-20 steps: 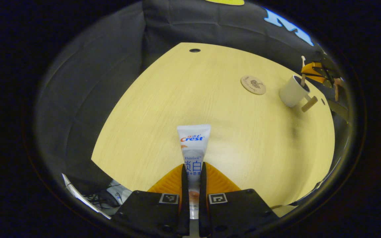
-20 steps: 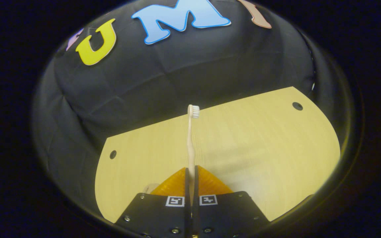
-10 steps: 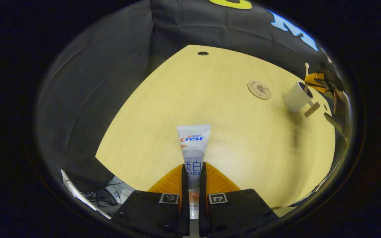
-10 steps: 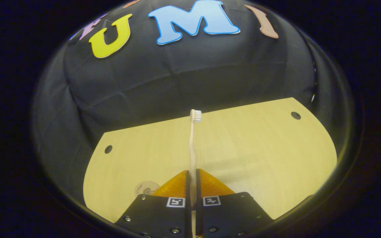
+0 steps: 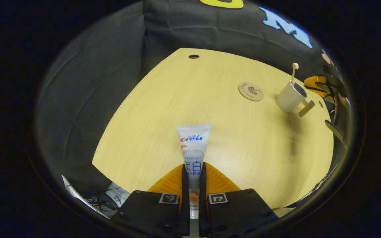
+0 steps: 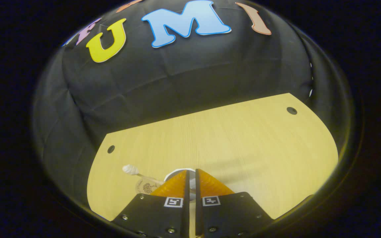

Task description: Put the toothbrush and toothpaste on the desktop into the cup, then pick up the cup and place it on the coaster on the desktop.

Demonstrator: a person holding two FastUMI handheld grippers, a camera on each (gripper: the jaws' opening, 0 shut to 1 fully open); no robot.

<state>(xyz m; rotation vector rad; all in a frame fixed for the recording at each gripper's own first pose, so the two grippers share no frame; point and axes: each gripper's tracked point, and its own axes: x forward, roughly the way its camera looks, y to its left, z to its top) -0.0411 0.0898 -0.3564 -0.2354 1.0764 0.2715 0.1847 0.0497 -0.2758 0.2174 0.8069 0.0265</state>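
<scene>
- The counter (image 5: 164, 109) is pale wood.
- The white cup (image 5: 288, 98) stands at 2 o'clock from the left tool (image 5: 193, 168). The right tool (image 6: 192, 173) hangs over it with nothing in it. I cannot tell if it is fully closed.
- The toothpaste (image 5: 193, 142) is squeezed in the left tool. It has printed writing. I think it must go to the cup next.
- The coaster (image 5: 250, 91), just beside the cup at 10 o'clock, has a small drawing.
- The toothbrush (image 5: 293, 71) leans in the cup.
</scene>
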